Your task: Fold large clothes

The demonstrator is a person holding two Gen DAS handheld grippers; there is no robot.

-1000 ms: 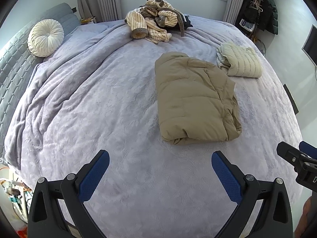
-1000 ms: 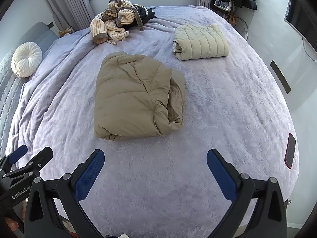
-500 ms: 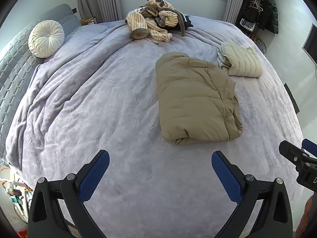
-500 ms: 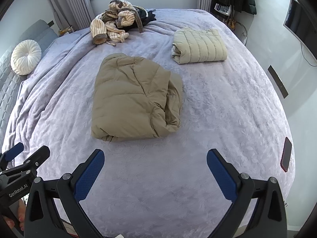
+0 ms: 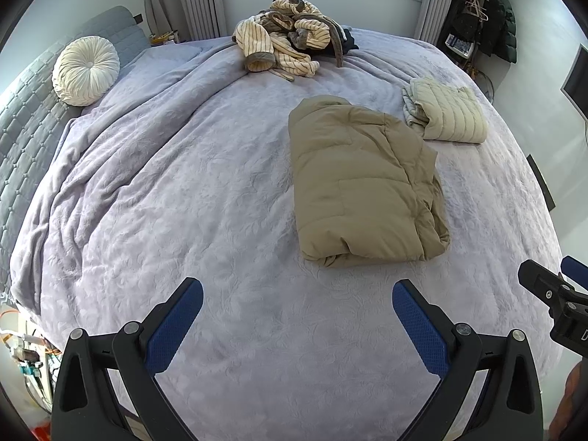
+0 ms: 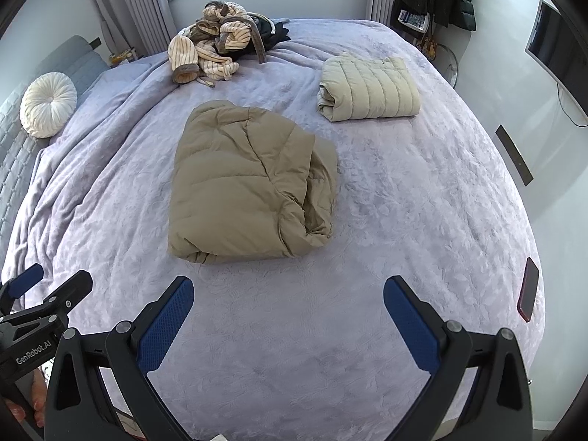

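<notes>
a bed [image 5: 205,198] covered by a lavender blanket [image 6: 404,191] is shown filling most of both frames. a folded tan puffer jacket [image 5: 360,191] is seen lying flat on the blanket right of centre in the left wrist view and at centre in the right wrist view [image 6: 250,183]. a smaller folded cream quilted jacket [image 6: 369,88] is placed beyond it, toward the upper right, close by it; whether they touch cannot be told. a heap of unfolded striped clothing [image 5: 290,44] is shown at the top centre, near the window, well apart from the tan jacket. a round white cushion [image 5: 86,70] is seen at the upper left against the grey headboard. the left gripper [image 5: 297,305] is held above the near edge of the bed at the bottom of its frame, its blue-padded fingers spread wide with nothing between them. the right gripper [image 6: 288,303] is likewise spread wide with nothing held, short of the tan jacket. a dark phone-like object [image 6: 528,289] is seen at the right edge of the bed.
</notes>
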